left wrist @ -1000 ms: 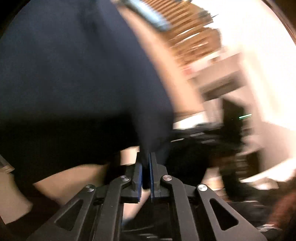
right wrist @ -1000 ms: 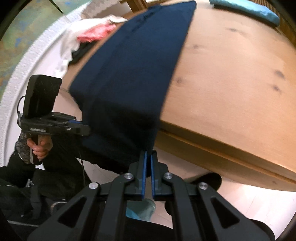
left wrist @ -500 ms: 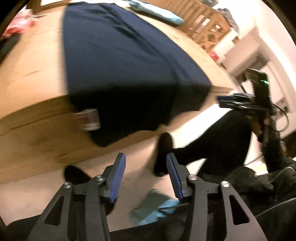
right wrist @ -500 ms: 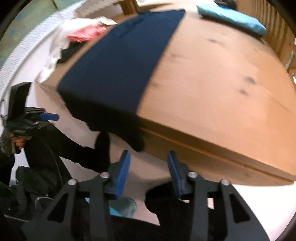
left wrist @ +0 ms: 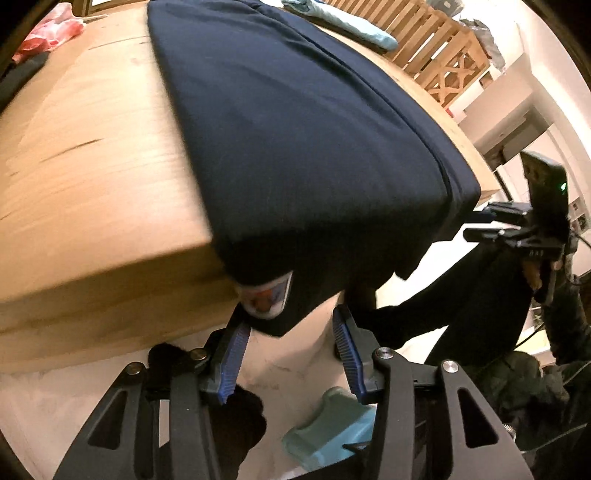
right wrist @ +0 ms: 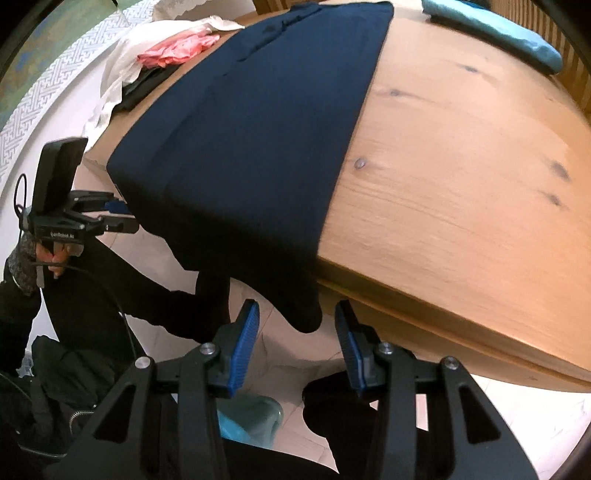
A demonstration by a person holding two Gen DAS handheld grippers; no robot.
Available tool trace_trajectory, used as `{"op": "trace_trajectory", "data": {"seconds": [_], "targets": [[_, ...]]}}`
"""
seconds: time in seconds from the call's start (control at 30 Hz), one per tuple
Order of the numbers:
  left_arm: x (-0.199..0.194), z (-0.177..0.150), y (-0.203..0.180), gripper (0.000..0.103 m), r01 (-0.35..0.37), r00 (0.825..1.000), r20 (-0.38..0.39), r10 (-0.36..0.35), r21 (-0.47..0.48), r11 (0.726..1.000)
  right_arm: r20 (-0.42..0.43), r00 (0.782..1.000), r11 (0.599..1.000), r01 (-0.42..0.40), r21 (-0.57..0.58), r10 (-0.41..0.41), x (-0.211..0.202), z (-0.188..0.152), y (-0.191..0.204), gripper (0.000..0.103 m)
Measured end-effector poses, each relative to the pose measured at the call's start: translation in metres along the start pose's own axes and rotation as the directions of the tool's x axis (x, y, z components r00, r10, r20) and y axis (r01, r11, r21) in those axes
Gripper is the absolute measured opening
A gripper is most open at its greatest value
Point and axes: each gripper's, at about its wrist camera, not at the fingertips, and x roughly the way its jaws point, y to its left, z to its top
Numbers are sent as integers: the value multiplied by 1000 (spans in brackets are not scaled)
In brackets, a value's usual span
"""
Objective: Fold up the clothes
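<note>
L tongs (left wrist: 291,354) point steeply down past the near edge of the pale wooden surface (left wrist: 92,177), blue-ribbed pads apart, nothing pressed between them. The hanging corner of the dark navy folded garment (left wrist: 295,147), w/ a small white woven label (left wrist: 266,295) sewn on it, dangles just above the gap, close to the L pad but whether it touches, can't tell. In the right wrist view the L tongs (right wrist: 122,218) show side-on at the garment's left edge, gripped from below by the person's hand (right wrist: 48,254) in a grey knit cuff.

The garment lies flat as a long strip across the surface, running from the far side to the near edge and draping over it.

R tongs (right wrist: 295,343) also tilt steeply down at the near edge, pads apart; the garment's other hanging corner droops between them, touching neither. In the left wrist view the R tongs (left wrist: 495,225) sit beside the garment's right corner.

Far left on the surface: crumpled pink cloth (right wrist: 177,48) on white cloth (right wrist: 118,74). Far right: folded light blue cloth (right wrist: 498,33). On the floor below, a pale teal container (left wrist: 328,435); contents can't tell.
</note>
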Motion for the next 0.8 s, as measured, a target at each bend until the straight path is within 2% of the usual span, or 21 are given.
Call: {"op": "trace_trajectory", "data": {"seconds": [0.03, 0.1, 0.13, 0.17, 0.37, 0.43, 0.57, 0.8], "targets": [[0, 1, 1, 43, 26, 1000, 9, -26, 2, 1000, 1, 1000, 1000, -9, 3, 9, 2, 0, 0, 42], [-1, 1, 0, 30, 59, 998, 23, -59, 14, 998, 7, 999, 999, -36, 17, 36, 4, 0, -2, 42], [-4, -1, -1, 8, 83, 996, 27, -84, 23, 996, 15, 998, 998, -55, 28, 55, 3, 0, -3, 32], [-7, -1, -3, 6, 103, 994, 33, -104, 25, 994, 23, 997, 996, -75, 40, 74, 1, 0, -4, 5], [-51, -15, -12, 6, 203, 975, 84, -205, 29, 979, 77, 969, 963, -243, 116, 236, -25, -5, -9, 5], [-68, -18, -12, 6, 224, 969, 104, -225, 25, 974, 89, 961, 956, -270, 112, 261, -33, -8, -4, 5], [-90, -19, -10, 6, 230, 964, 129, -232, 28, 973, 105, 955, 952, -288, 99, 278, -42, -11, 4, 5], [-80, -20, -22, 5, 234, 964, 125, -237, 35, 972, 98, 960, 956, -272, 109, 262, -38, -19, -2, 5]]}}
